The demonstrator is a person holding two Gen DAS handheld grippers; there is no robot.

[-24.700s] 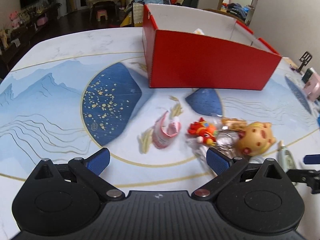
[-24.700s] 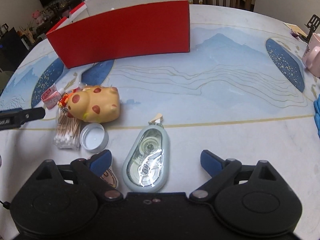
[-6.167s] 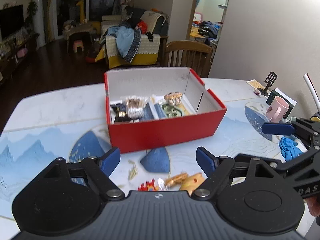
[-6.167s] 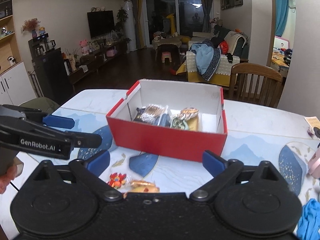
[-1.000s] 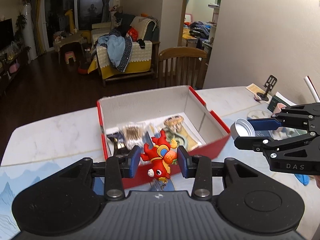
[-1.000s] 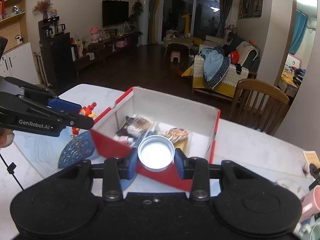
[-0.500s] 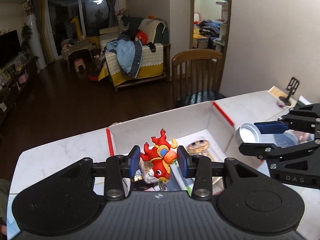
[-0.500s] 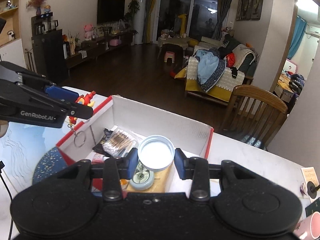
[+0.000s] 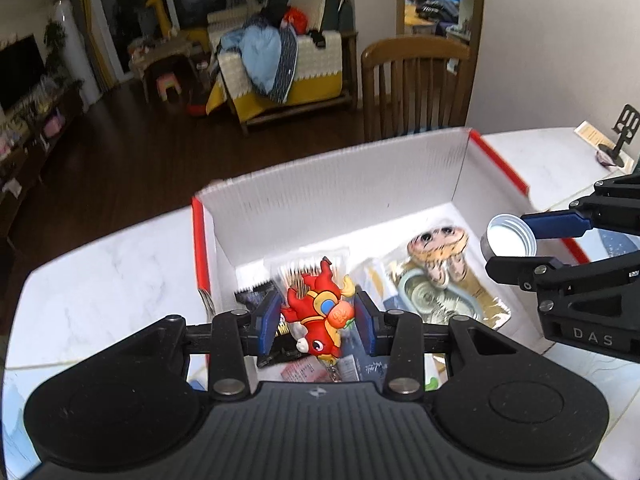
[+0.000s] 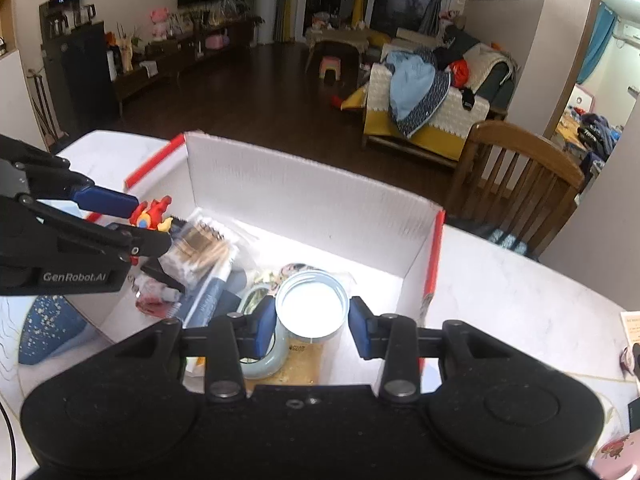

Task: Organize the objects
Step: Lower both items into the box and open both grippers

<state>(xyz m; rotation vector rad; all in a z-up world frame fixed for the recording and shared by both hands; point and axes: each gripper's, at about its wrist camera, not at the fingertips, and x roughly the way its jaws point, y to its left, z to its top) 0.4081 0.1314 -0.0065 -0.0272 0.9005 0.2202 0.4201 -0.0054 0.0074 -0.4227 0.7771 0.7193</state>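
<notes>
My left gripper (image 9: 318,322) is shut on a red toy keychain (image 9: 320,316), which hangs over the left part of the red box (image 9: 340,184) with white inner walls. Its key ring dangles below the fingers. My right gripper (image 10: 312,322) is shut on a round white jar lid (image 10: 312,304), held over the right part of the same box (image 10: 304,196). In the left wrist view the lid (image 9: 508,236) and right gripper (image 9: 520,244) show at the right; in the right wrist view the keychain (image 10: 154,212) and left gripper (image 10: 140,220) show at the left.
Inside the box lie a cotton swab pack (image 10: 200,244), a pale green tape dispenser (image 9: 432,300), a round biscuit-like item (image 9: 438,246) and small packets. The box stands on a marble-pattern table (image 9: 112,276). A wooden chair (image 9: 412,80) stands behind; a phone stand (image 9: 624,132) is at far right.
Both grippers have moved forward and down over the box with their objects still held. The box interior now fills more of both views.
</notes>
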